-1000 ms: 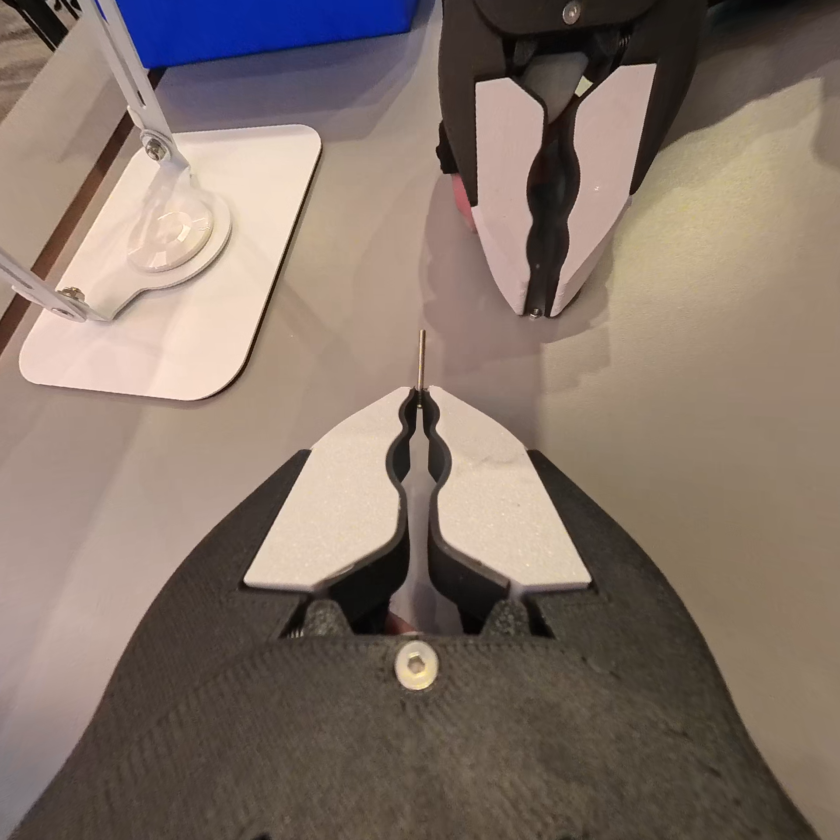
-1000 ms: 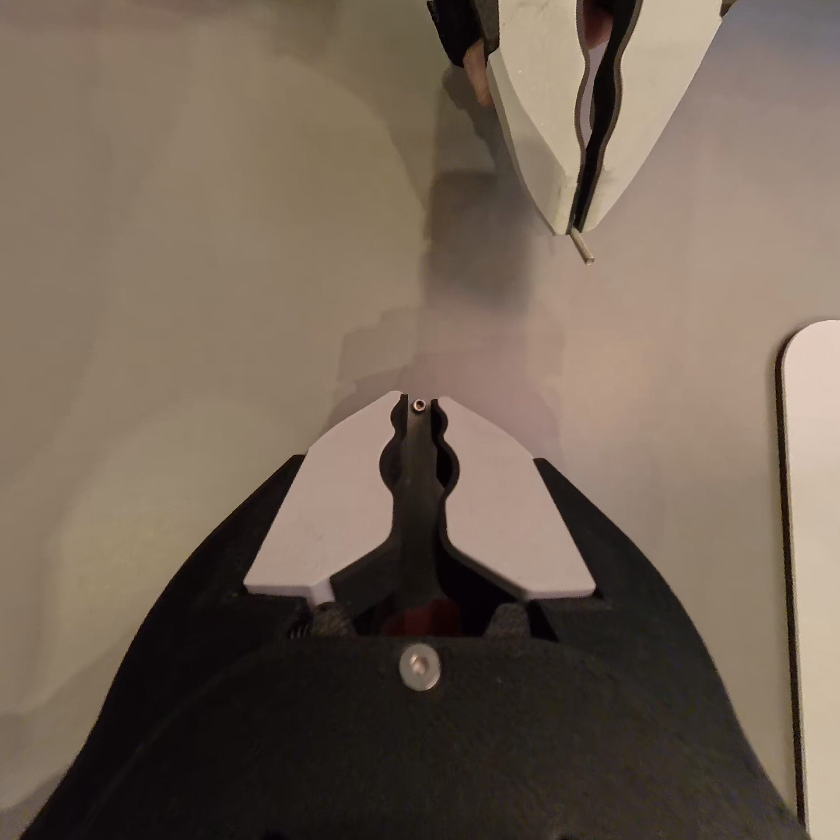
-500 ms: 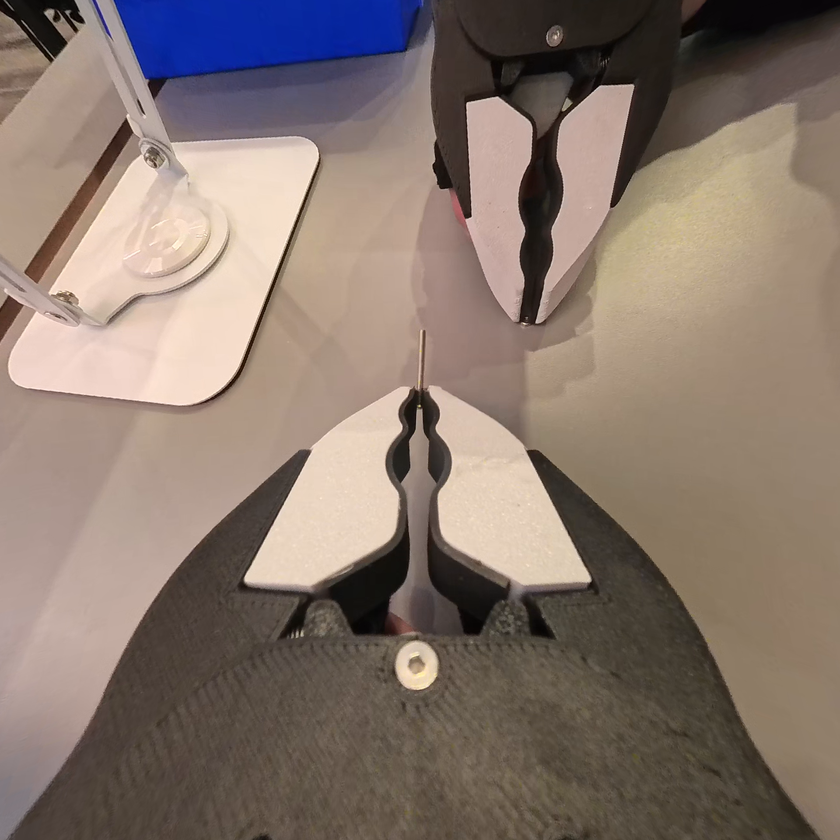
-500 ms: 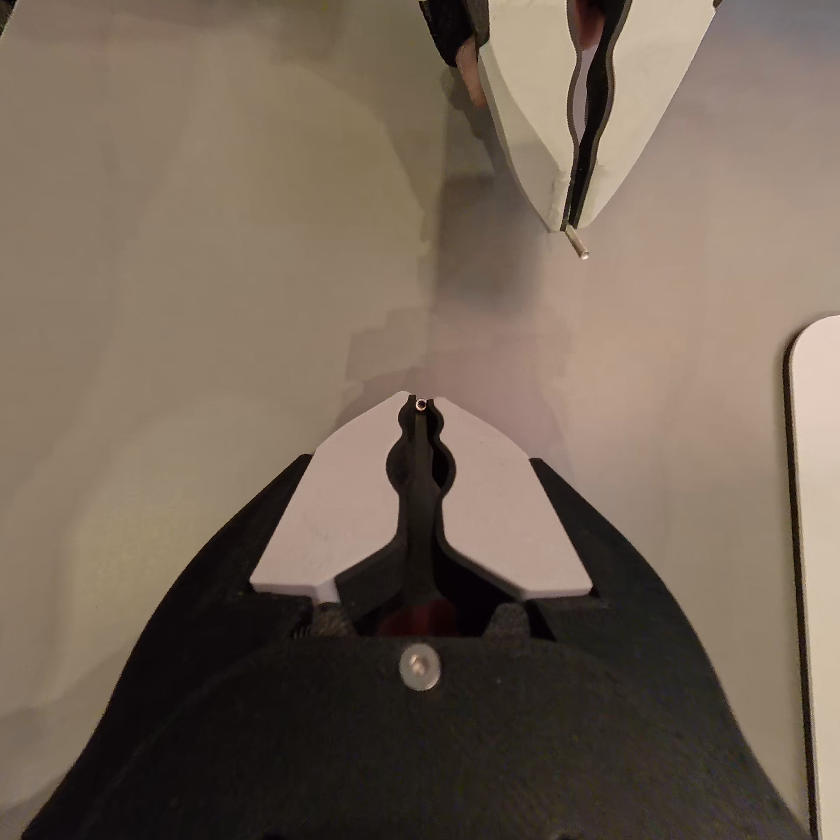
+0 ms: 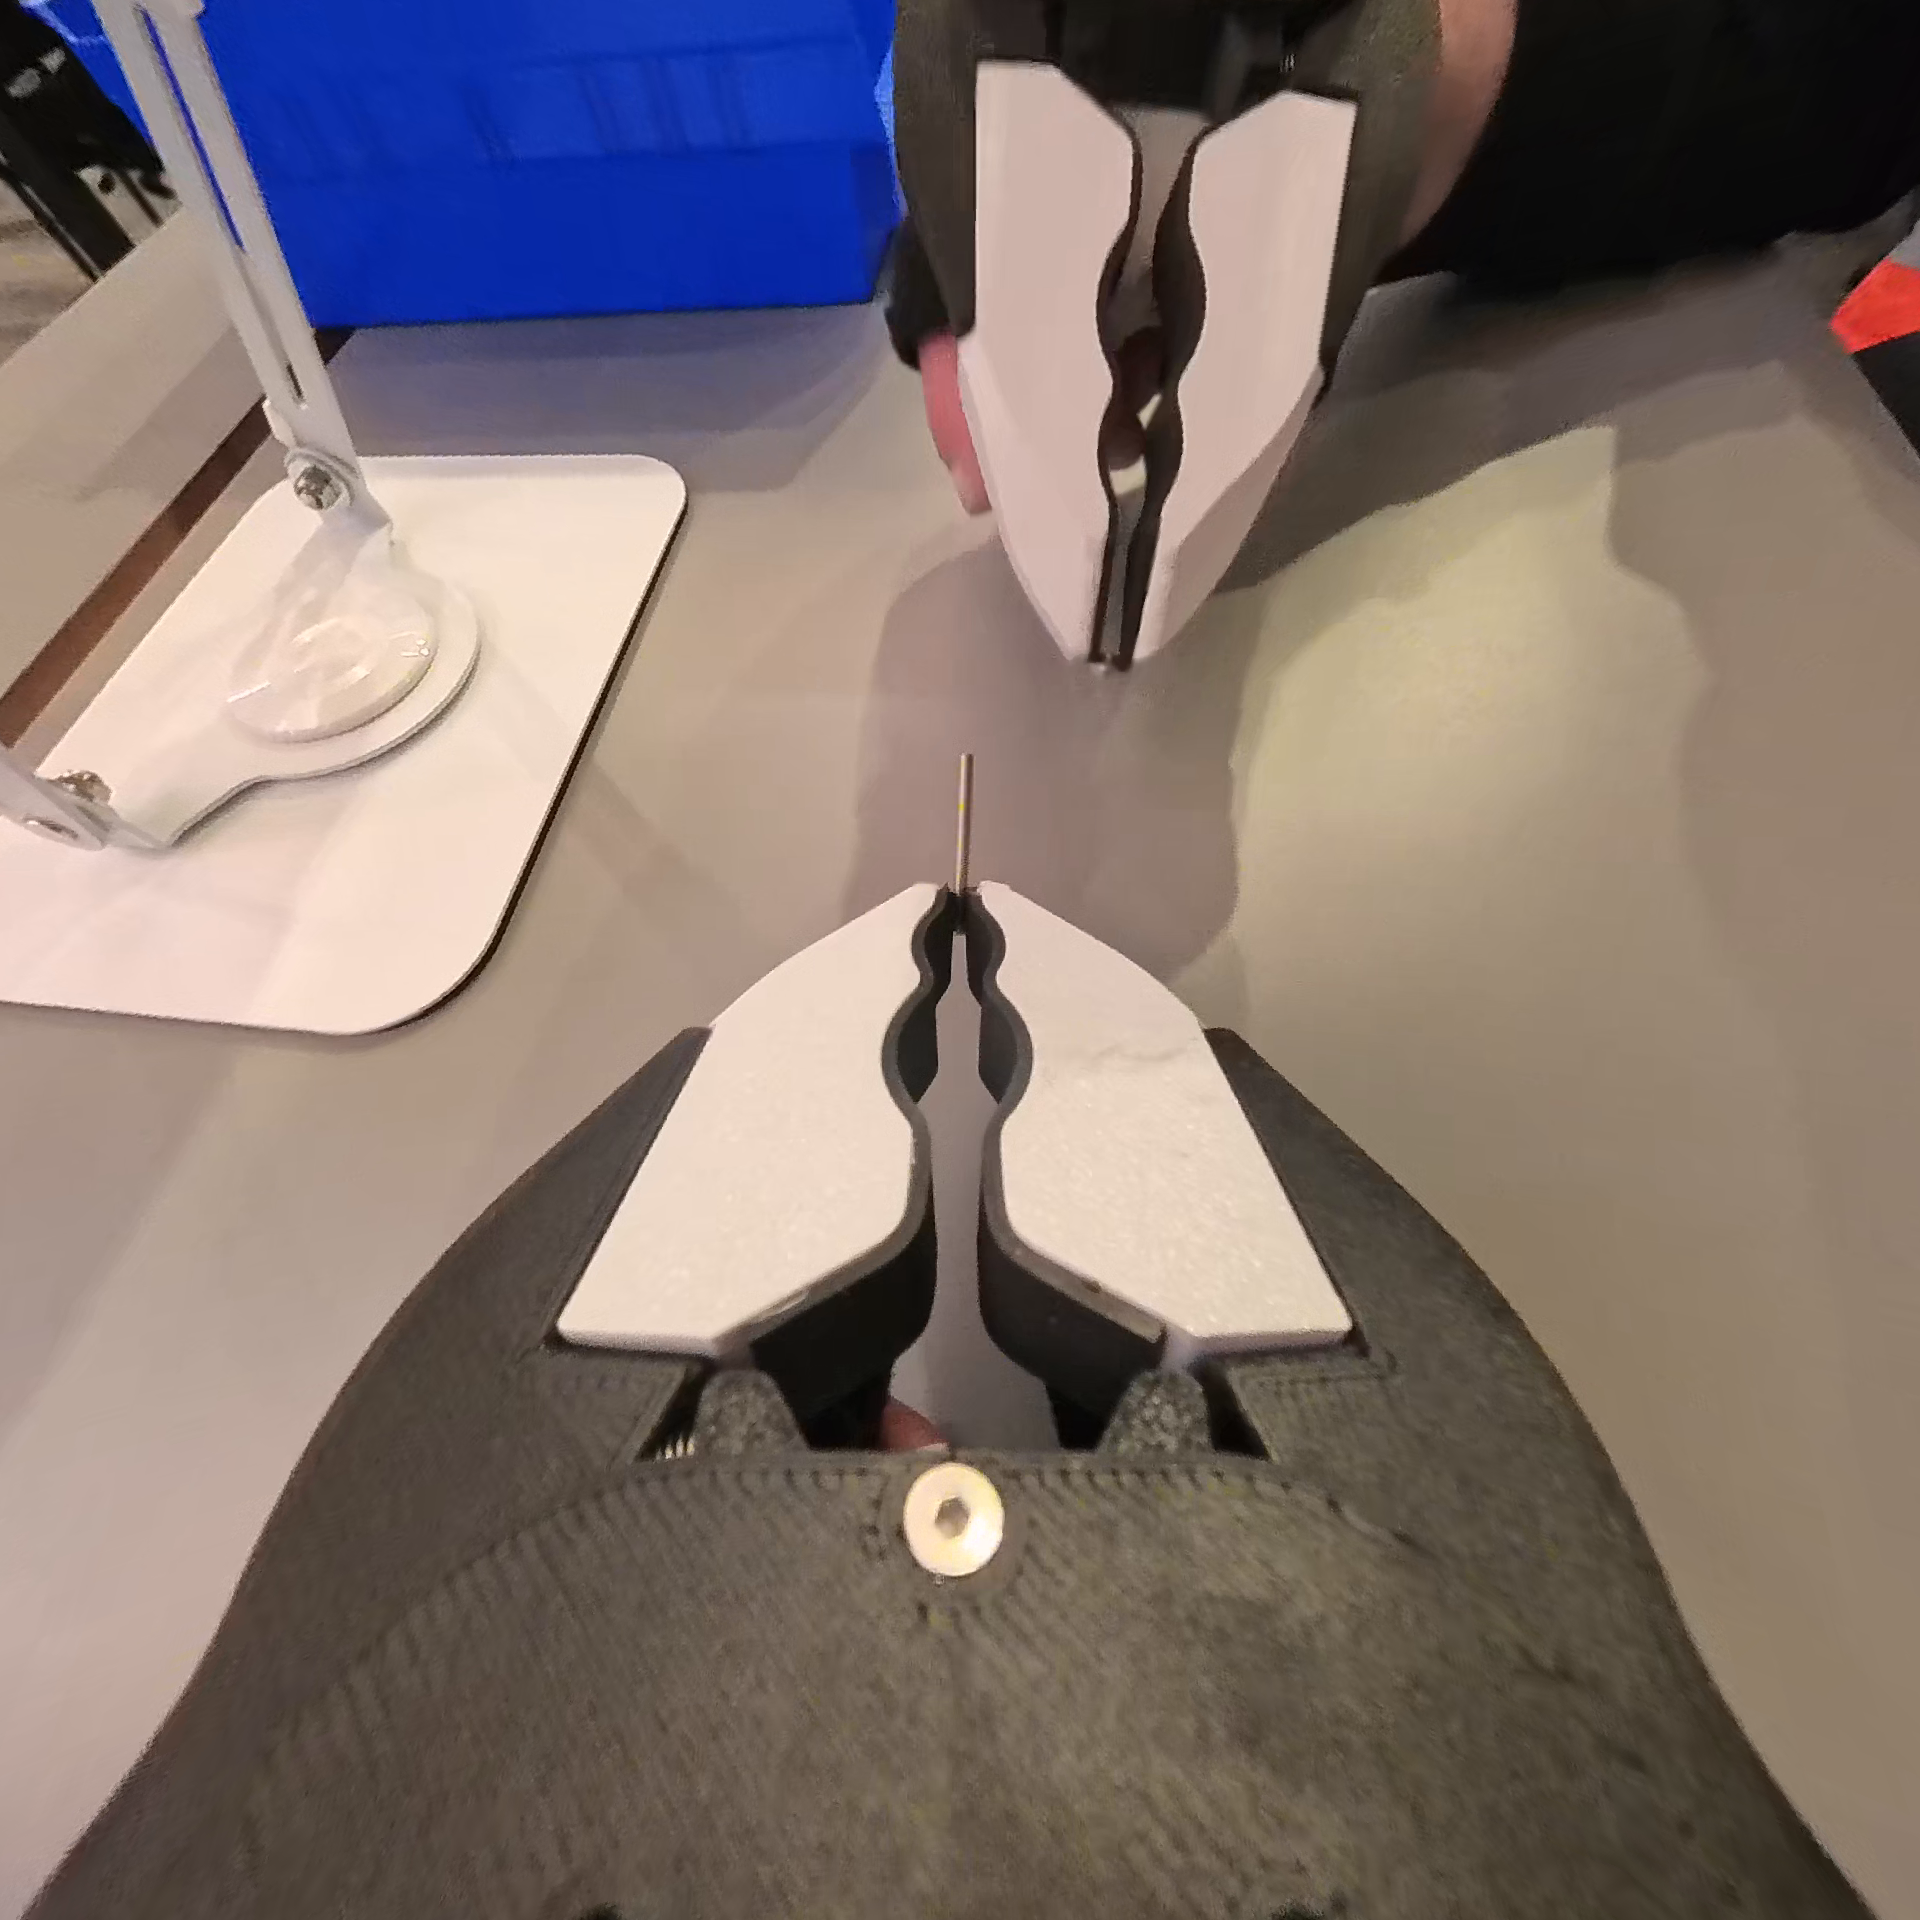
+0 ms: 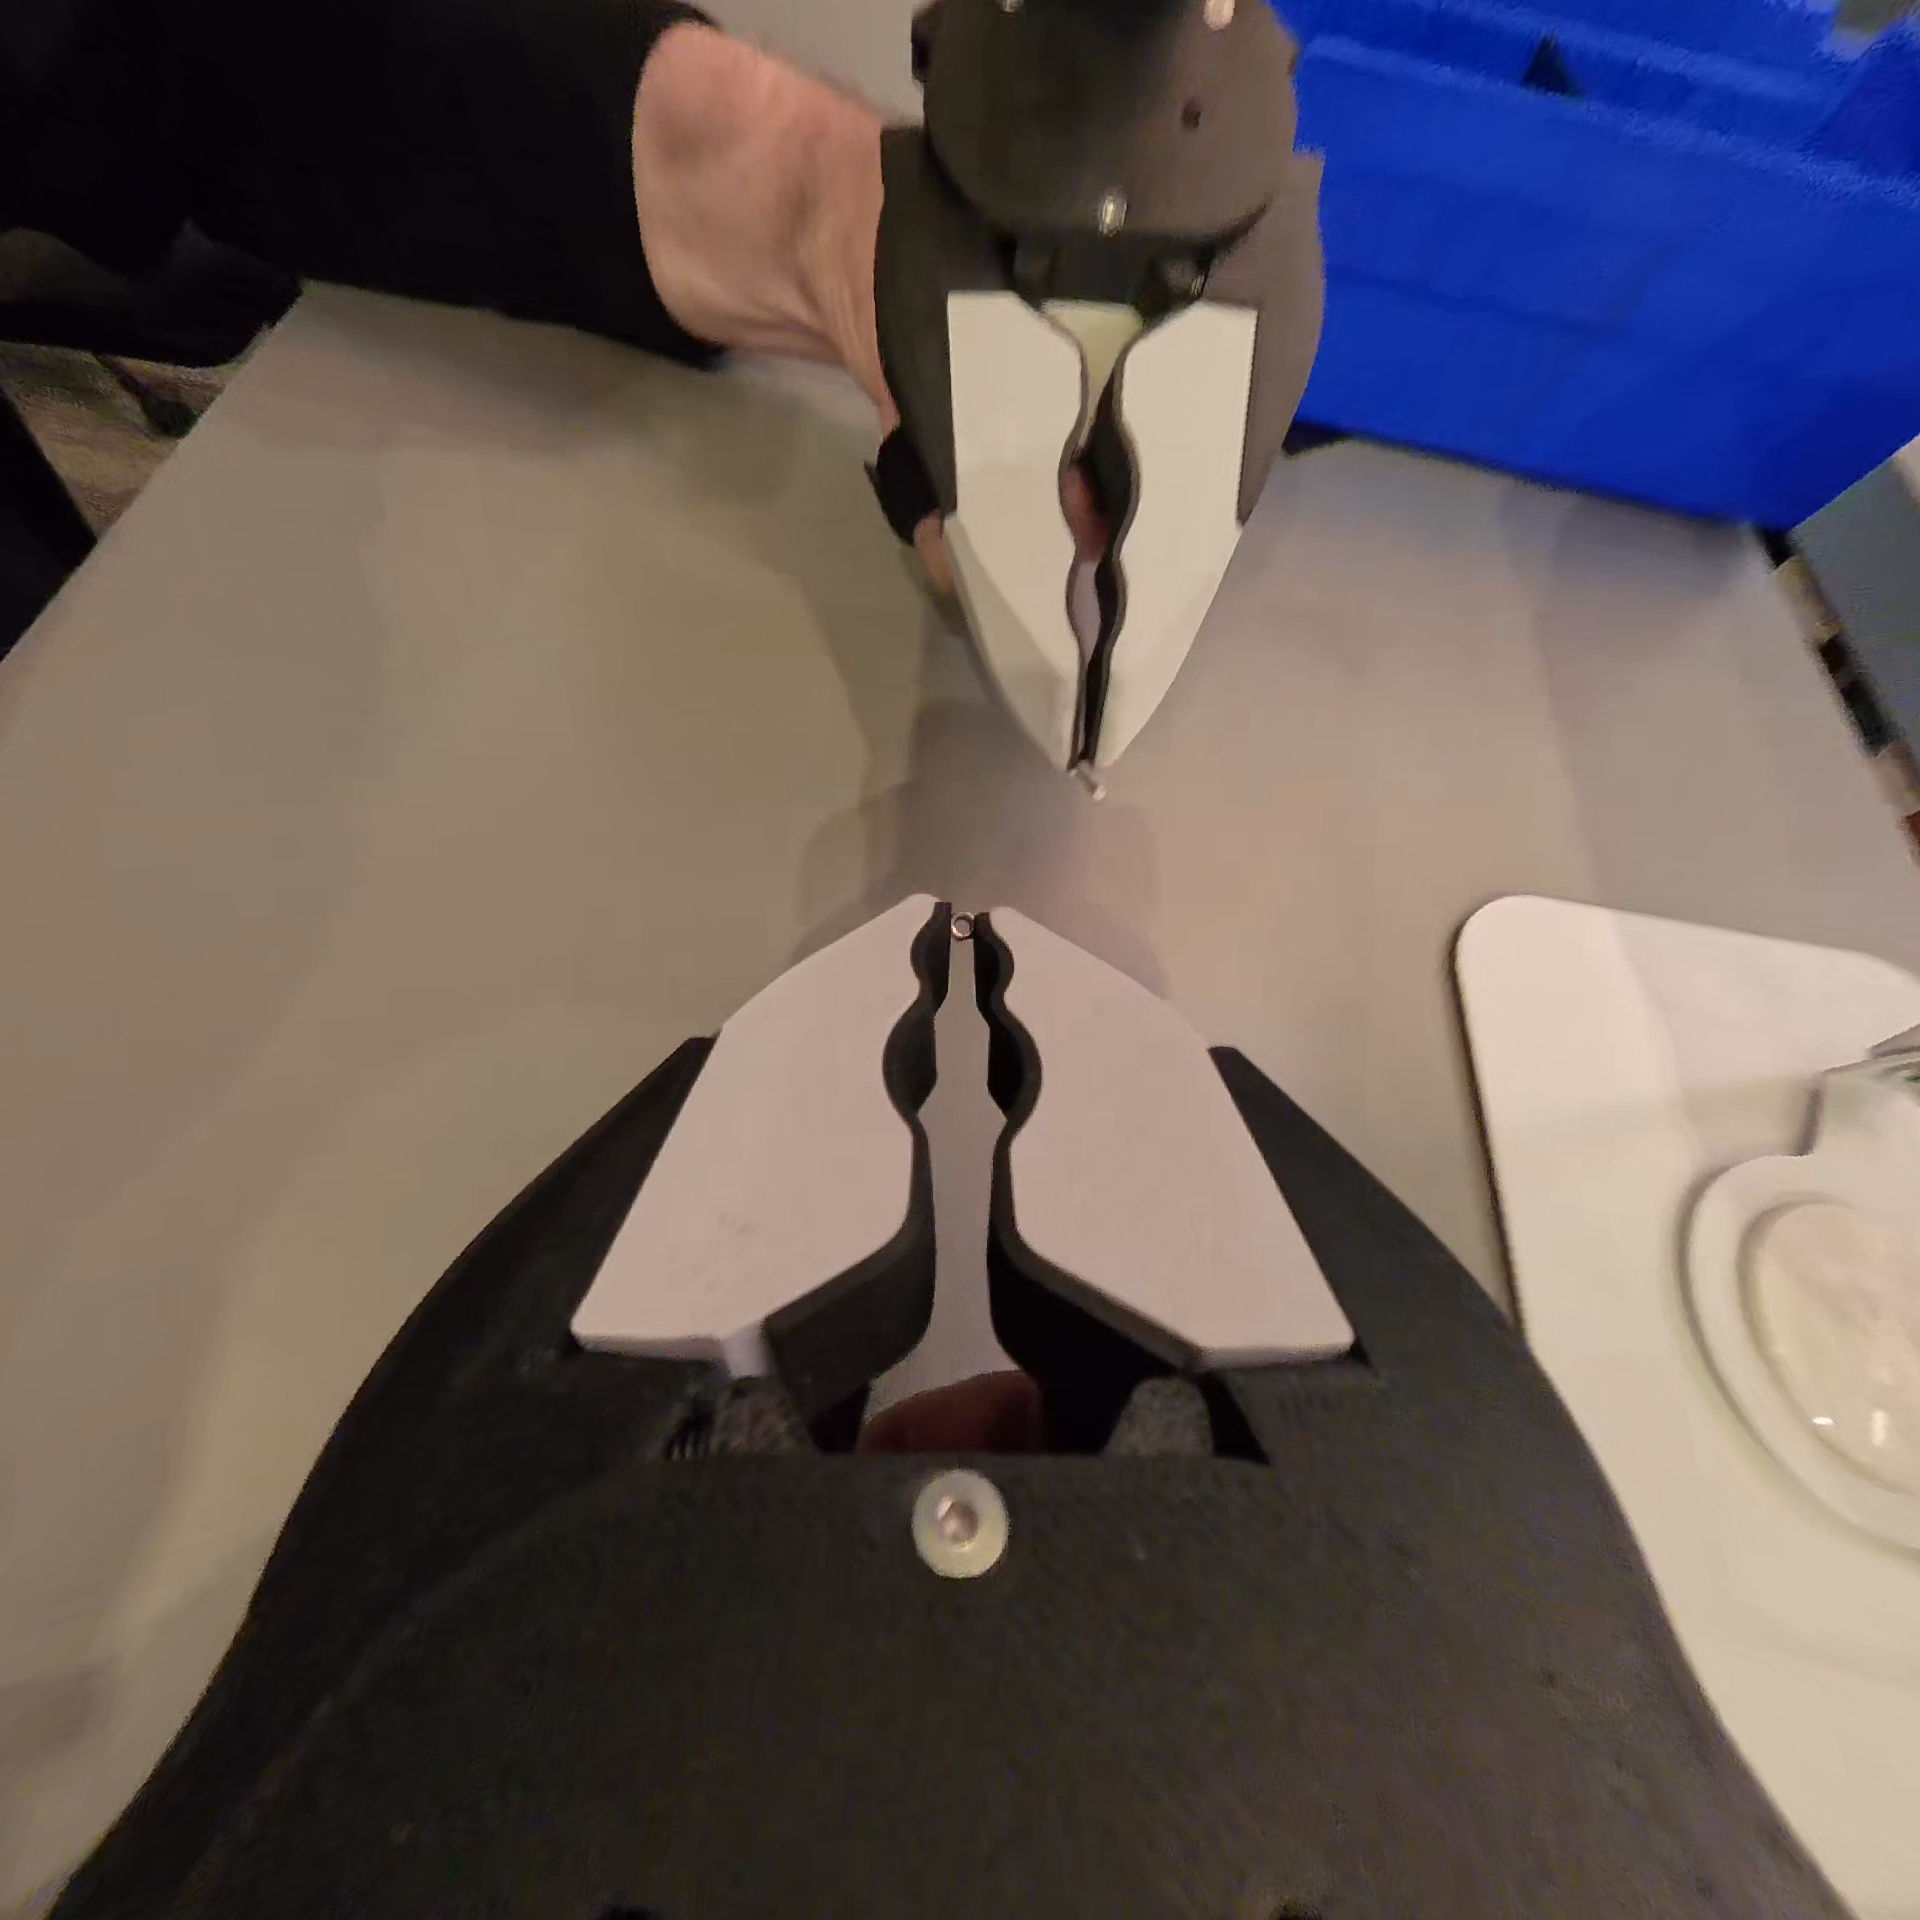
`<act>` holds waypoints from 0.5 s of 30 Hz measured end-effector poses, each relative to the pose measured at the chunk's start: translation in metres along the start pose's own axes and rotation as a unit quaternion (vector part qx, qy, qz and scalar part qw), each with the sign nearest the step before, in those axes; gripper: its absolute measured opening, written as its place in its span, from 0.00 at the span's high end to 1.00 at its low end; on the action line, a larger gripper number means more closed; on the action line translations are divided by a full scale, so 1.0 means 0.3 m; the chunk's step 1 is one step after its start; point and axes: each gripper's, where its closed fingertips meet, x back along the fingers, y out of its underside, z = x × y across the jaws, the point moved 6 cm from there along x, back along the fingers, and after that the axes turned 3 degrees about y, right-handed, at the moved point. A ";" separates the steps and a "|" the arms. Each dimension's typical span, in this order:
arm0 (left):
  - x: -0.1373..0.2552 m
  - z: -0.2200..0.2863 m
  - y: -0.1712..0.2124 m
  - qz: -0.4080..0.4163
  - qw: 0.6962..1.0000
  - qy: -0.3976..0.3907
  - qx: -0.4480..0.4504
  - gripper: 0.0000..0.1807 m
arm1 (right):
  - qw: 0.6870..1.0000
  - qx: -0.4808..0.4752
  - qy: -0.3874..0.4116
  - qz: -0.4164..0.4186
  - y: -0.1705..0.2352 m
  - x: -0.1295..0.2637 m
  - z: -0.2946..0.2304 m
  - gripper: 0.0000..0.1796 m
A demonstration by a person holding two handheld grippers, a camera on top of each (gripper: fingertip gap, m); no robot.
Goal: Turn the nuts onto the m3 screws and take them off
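The screw (image 5: 965, 823) has its head hidden between the left gripper's (image 5: 964, 891) fingertips, the nut (image 6: 963, 924) is too small to show threads, and the blue bin (image 6: 1621, 260) and white stand base (image 6: 1621, 1091) are cut off by the frame edges.

Left gripper (image 5: 964, 891) and right gripper (image 6: 964, 923) face each other tip to tip, apart, jaws pinched nearly closed; a hand (image 6: 769, 208) grips the left.

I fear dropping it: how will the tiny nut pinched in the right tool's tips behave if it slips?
The nut looks tiny, metal and ring-shaped, so probably light and stiff. On the smooth grey table it would likely bounce or roll and be hard to regrip.
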 end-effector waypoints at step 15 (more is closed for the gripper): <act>-0.024 0.055 -0.085 0.082 0.994 0.072 0.023 0.99 | 0.995 0.035 0.043 0.085 -0.081 0.068 -0.006 0.98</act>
